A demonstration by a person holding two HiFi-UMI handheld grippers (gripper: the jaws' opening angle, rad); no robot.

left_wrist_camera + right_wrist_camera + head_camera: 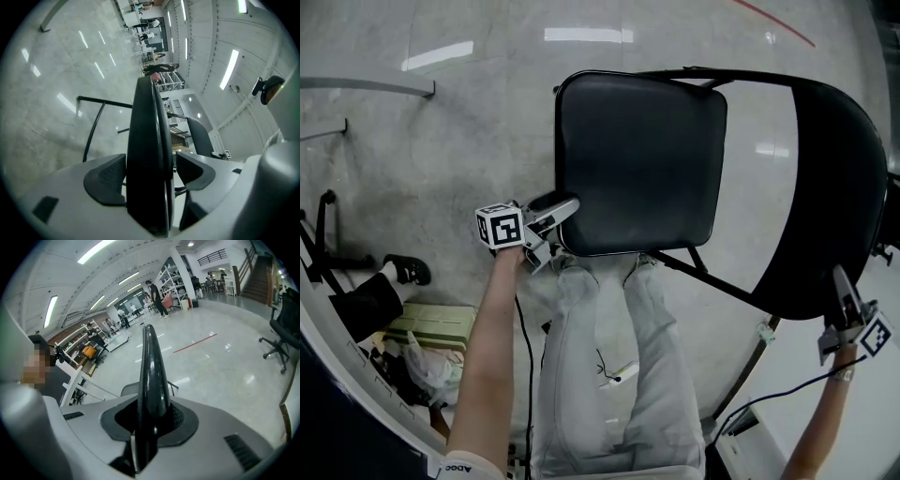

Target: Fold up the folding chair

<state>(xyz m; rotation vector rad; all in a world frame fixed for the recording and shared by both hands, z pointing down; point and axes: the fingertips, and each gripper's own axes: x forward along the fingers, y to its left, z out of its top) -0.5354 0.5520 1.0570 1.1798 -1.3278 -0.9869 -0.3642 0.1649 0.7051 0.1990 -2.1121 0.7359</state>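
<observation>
Your folding chair [703, 169] stands open on the floor [441, 141], filling the middle and right of the head view. Its seat [637, 159] lies flat and faces up at you, and the curved backrest [834, 187] sweeps down the right side of the frame, so by the look of it nothing is folded yet. Your left hand-held gripper [561, 227] sits at the lower left corner of the seat. In the left gripper view the seat's edge [150, 154] runs up between the jaws, which stand wide apart. The left pad [105, 176] lies right against the edge and the right pad [197, 171] shows a gap beside it, so this hand-held gripper is released around the seat and is not clamping it. Your right hand-held gripper [844, 286], at the lower right of the head view, is clenched on the lower edge of the backrest. In the right gripper view the thin black rim [149, 380] rises from between pads pressed against both its sides. Judging from this, you are at the set-up stage: one hand steadies the back and the other is placed at the seat but has no bite on it. What remains is nearly everything. You need to close on the seat's edge or get under it, swing the seat up toward the backrest, and bring the frame [712, 281] flat.
</observation>
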